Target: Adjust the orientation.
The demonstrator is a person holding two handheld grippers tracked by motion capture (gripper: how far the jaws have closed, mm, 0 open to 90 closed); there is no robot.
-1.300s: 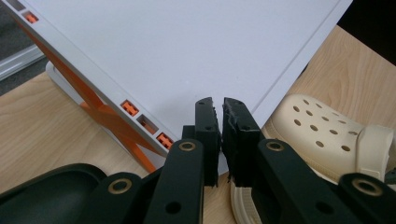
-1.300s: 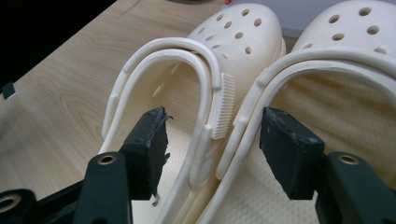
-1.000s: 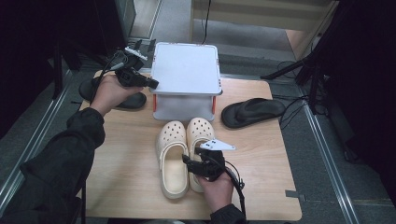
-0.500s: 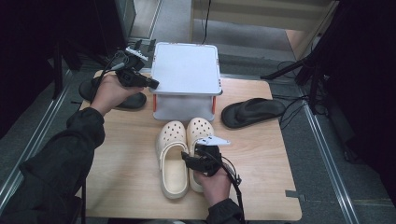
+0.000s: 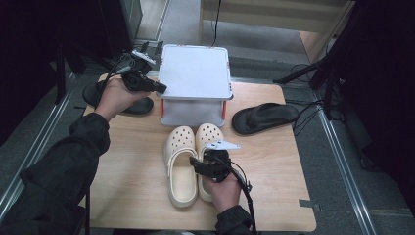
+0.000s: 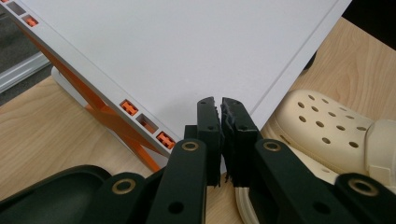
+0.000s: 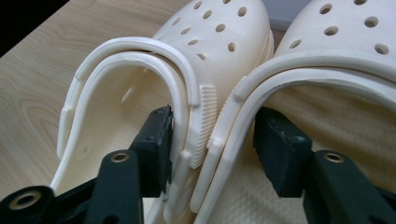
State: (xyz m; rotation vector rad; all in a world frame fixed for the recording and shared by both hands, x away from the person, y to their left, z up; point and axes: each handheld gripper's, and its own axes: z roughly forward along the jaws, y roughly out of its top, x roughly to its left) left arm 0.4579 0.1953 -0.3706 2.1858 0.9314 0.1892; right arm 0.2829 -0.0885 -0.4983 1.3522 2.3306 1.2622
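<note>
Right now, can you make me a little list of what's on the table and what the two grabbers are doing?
Table: wooden table
Middle: two cream clogs side by side
Behind them: grey box, lid on, orange latches
Right side: black sandal
Left side: another black sandal, partly under the hand
Left gripper: jaws together, nothing between, at the box's lid
Right gripper: jaws just been closing, one inside each clog, both inner walls between them; left pad touches, right pad not yet
</note>
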